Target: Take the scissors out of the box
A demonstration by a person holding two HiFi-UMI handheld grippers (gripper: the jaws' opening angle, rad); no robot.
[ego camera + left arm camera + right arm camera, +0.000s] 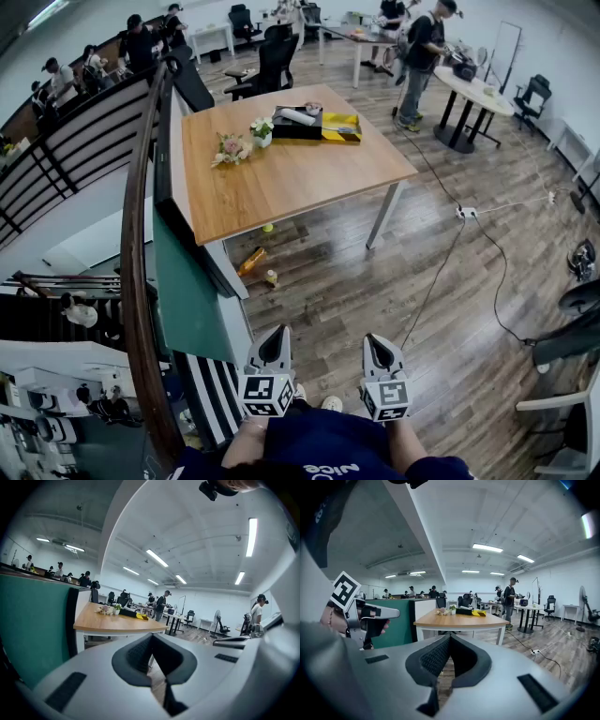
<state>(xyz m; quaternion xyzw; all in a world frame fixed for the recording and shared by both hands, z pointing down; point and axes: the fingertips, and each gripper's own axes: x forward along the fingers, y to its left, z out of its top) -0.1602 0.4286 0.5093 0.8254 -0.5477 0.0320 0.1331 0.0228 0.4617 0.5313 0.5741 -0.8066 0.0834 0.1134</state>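
Wooden table (291, 178) on plank floor (450, 319), well apart from left gripper (276, 337) and right gripper (377, 342), jaws together, empty

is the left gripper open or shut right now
Shut: the left gripper shows its fingers meeting at the tips, with nothing between them.

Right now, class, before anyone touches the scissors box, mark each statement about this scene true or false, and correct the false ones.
1. The left gripper and the right gripper both have their jaws closed on nothing. True.
2. The left gripper is reaching into the black box. False: it is held close to the person, well short of the wooden table.
3. The black box sits near the table's far edge, beside a yellow object. True.
4. The flowers lie on the floor. False: they lie on the table.
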